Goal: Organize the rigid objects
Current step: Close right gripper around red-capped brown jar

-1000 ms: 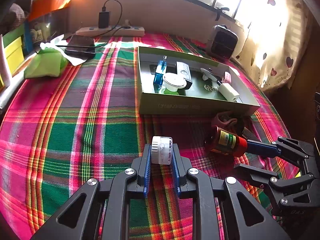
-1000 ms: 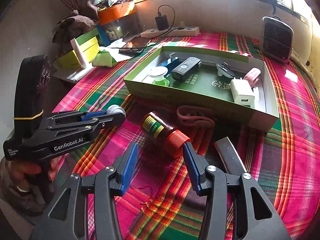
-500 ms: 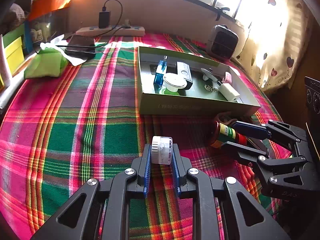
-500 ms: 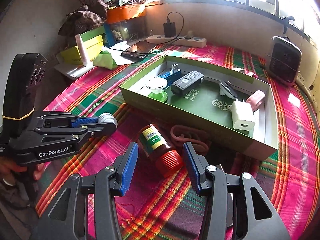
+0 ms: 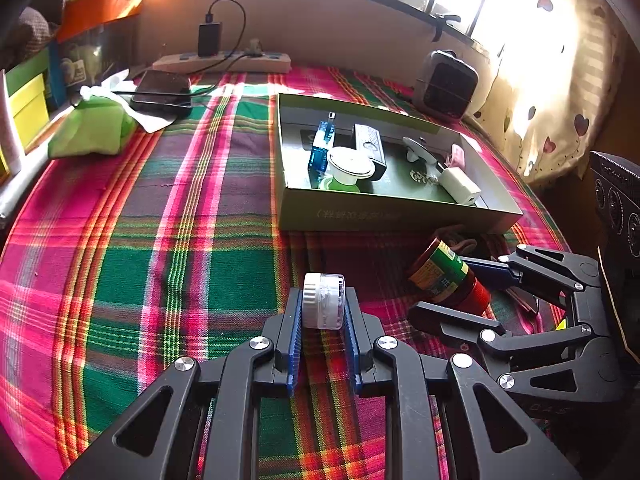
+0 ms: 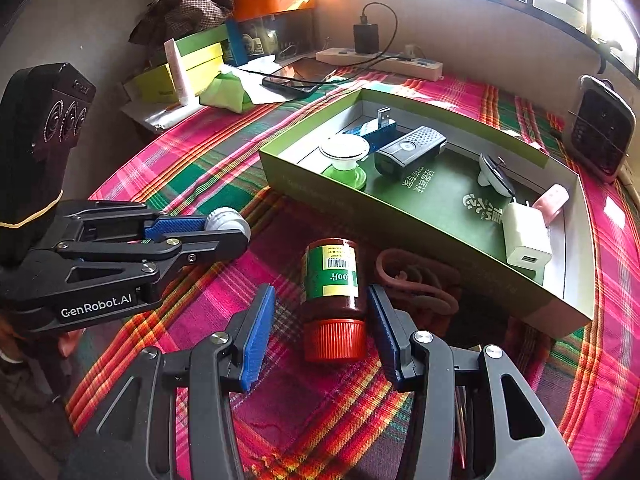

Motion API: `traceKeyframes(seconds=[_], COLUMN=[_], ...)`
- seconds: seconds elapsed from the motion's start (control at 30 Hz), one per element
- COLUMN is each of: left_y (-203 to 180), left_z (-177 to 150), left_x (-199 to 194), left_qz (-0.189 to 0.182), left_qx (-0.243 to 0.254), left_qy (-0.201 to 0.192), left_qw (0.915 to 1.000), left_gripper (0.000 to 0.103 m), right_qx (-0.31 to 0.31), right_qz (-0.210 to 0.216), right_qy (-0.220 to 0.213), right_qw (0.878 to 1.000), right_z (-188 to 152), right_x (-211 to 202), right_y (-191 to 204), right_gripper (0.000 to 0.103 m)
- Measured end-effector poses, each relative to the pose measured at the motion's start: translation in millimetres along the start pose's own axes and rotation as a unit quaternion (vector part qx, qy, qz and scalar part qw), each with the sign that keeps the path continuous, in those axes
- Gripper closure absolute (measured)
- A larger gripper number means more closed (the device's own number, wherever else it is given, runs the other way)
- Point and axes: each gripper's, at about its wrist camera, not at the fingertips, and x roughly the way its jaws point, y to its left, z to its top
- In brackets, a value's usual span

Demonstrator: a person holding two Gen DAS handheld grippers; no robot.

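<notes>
Your right gripper [image 6: 322, 332] has its jaws spread around the brown bottle [image 6: 331, 280]; center, then squeeze below the red cap. Left gripper [image 5: 323, 320] is pinching the white jar [image 5: 323, 301].

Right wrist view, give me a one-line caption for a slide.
Open right gripper straddles a red-capped brown bottle lying on plaid cloth beside the green box.
</notes>
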Motion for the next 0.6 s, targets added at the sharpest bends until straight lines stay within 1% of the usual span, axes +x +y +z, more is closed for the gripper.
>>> traceKeyframes(seconds=[0.4, 0.6], left_y=[0.0, -1.7], left_z=[0.2, 0.8], left_x=[0.2, 1.1], left_qz=[0.002, 0.009], left_qx=[0.002, 0.007], left_qy=[0.000, -0.003], left_qw=[1.0000, 0.9999], left_gripper=[0.084, 0.085], right_qx=[0.018, 0.031], right_qz=[-0.009, -0.016], right_qy=[-0.008, -0.010], right_qw=[1.000, 0.999], right_z=[-1.0, -1.5], right_x=[-0.6, -2.0], right_y=[-0.5, -5.5], right_gripper=[0.055, 0.068])
